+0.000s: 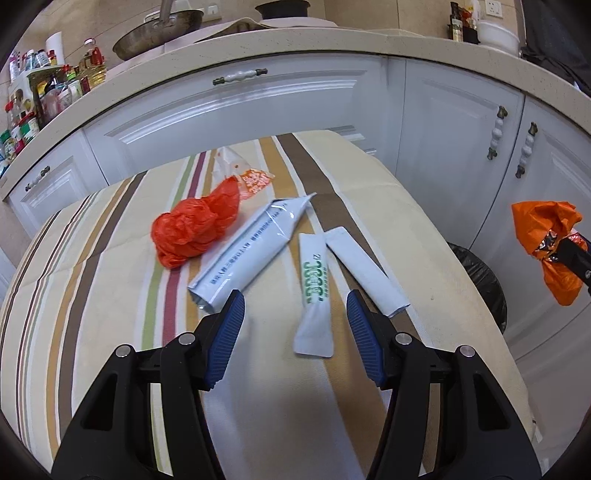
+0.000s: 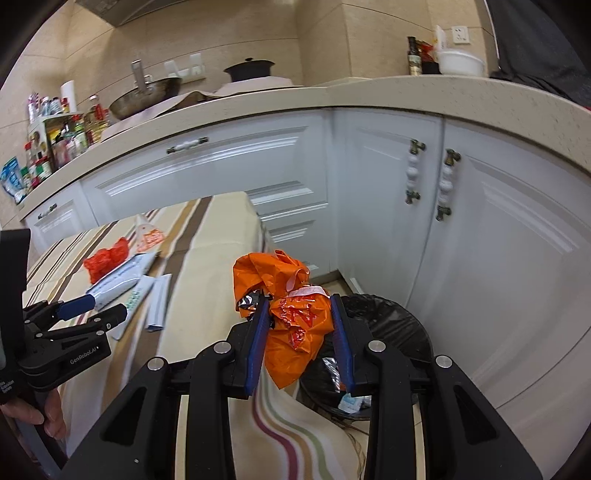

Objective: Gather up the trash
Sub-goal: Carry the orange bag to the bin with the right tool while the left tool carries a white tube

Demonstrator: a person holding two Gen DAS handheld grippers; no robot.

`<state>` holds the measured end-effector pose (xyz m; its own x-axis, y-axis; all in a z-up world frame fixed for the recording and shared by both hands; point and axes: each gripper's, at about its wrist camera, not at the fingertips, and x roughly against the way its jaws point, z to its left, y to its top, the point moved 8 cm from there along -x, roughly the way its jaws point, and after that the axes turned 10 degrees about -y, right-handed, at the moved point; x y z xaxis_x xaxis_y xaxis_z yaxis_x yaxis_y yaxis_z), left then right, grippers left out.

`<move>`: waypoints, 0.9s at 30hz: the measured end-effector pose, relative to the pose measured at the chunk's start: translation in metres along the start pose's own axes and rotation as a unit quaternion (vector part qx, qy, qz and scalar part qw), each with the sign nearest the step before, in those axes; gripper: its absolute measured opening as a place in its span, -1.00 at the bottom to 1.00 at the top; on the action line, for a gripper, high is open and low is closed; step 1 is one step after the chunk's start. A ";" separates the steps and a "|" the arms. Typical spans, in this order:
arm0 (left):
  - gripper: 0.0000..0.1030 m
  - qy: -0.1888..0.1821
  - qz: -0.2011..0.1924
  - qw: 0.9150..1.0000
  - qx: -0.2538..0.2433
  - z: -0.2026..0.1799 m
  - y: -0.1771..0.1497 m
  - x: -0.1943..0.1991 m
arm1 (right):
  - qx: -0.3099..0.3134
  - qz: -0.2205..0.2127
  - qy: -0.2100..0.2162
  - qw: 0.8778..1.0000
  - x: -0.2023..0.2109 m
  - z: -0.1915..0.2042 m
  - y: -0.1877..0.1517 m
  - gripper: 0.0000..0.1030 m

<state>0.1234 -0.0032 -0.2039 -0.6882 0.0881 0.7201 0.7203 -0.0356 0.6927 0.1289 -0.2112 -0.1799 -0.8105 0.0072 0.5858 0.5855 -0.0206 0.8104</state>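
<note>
My right gripper (image 2: 300, 301) is shut on a crumpled orange plastic bag (image 2: 295, 328), held at the table's edge just above the black-lined trash bin (image 2: 399, 325). The same bag (image 1: 546, 243) shows at the right of the left wrist view. My left gripper (image 1: 295, 302) is open above the striped tablecloth (image 1: 92, 295), with nothing pinched. A white sachet with green print (image 1: 314, 295) lies between its fingers on the cloth. Beside it lie a plain white sachet (image 1: 365, 273), a long white pouch (image 1: 251, 251), a red crumpled bag (image 1: 195, 229) and an orange-printed clear wrapper (image 1: 251, 177).
White cabinet doors (image 2: 388, 206) with knob handles stand behind the table and bin. The counter above carries a wok (image 1: 159, 29), a black pot (image 2: 249, 70), bottles (image 1: 55, 85) and a white bowl (image 2: 461, 62). A hand (image 2: 51, 410) holds the left gripper's grip.
</note>
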 end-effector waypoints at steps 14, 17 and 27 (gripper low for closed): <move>-0.63 -0.015 0.034 0.999 -0.001 -0.011 -0.007 -0.016 | -0.017 0.005 -0.018 1.000 -0.011 -0.027 -0.004 -0.35; -0.64 -0.016 0.031 0.999 0.000 -0.011 -0.007 -0.015 | -0.019 0.005 -0.022 1.000 -0.011 -0.030 -0.003 -0.35; -0.64 -0.022 -0.018 0.999 -0.030 -0.026 0.012 0.018 | -0.025 -0.001 -0.041 0.999 -0.010 -0.044 0.001 -0.35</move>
<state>0.1174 -0.0279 -0.1816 -0.7079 0.1337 0.6935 0.6880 -0.0916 0.7199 0.1374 -0.2551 -0.1853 -0.8066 0.0898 0.5842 0.5799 -0.0710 0.8116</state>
